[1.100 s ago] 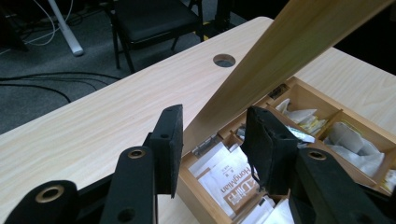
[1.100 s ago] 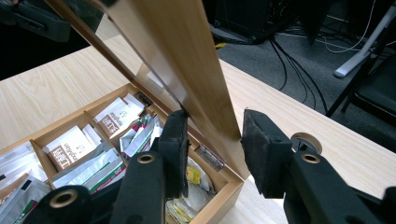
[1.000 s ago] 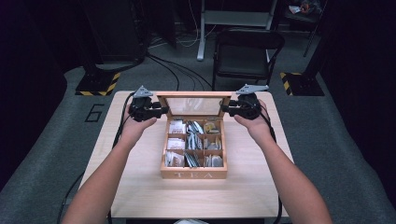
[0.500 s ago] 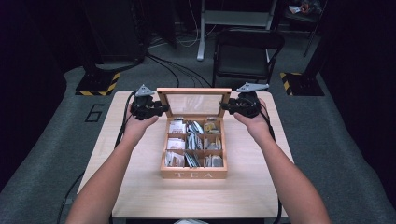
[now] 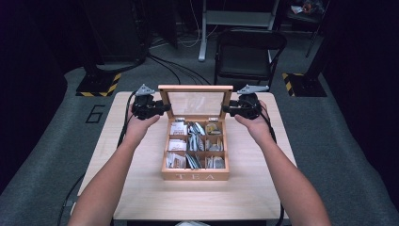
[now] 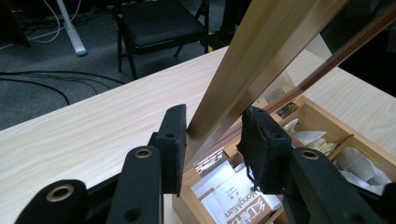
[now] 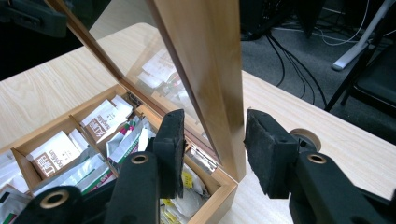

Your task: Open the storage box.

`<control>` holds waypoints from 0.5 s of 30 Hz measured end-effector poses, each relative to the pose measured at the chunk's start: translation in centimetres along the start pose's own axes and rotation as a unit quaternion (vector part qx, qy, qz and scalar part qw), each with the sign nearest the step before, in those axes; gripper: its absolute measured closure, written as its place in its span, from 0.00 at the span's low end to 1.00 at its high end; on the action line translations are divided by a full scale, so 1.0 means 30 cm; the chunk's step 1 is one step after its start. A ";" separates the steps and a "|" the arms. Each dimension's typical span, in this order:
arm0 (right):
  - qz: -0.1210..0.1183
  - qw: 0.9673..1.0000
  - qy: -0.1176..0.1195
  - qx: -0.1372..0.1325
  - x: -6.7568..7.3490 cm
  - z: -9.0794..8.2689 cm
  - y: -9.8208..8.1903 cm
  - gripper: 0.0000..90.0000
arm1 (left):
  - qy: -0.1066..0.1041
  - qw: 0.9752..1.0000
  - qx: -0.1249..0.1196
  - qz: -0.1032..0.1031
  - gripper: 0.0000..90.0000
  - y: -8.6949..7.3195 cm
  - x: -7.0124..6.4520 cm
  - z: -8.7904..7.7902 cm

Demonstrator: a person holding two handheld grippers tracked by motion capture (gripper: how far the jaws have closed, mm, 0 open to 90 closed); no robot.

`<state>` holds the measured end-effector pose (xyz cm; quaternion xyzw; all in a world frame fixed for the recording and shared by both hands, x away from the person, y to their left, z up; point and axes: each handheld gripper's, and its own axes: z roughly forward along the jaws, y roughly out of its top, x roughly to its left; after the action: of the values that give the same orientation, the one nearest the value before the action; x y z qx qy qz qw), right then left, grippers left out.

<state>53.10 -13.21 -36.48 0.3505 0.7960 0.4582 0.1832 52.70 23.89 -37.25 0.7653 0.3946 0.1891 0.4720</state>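
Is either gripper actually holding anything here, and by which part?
The left gripper clamps the lid by its left frame edge. The right gripper's jaws straddle the right edge with a gap, holding nothing.

A light wooden table (image 5: 141,188) stands on a grey carpeted floor (image 5: 42,155). A large dark "6" (image 5: 95,114) is marked on the carpet just left of the table. Behind the table stands a black folding chair (image 5: 249,52). Two yellow-and-black striped stand bases (image 5: 98,84) sit on the floor, one at each side beyond the table. Black cables (image 5: 169,66) run across the carpet towards a white desk leg (image 5: 203,33).
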 end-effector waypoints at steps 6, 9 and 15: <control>-0.003 1.000 -0.007 0.005 -0.003 0.030 -0.015 0.62 | -0.001 1.000 -0.003 -0.007 0.68 0.001 0.005 0.004; -0.005 1.000 -0.014 0.008 -0.005 0.045 -0.023 0.62 | -0.002 1.000 -0.004 -0.006 0.68 0.002 0.011 0.006; 0.001 1.000 -0.014 0.015 -0.013 0.076 -0.033 0.61 | -0.001 1.000 -0.002 -0.011 0.68 0.008 0.016 0.012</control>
<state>54.39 -12.45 -38.51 0.3603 0.7999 0.4412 0.1890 53.32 23.99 -37.26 0.7600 0.4026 0.1838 0.4760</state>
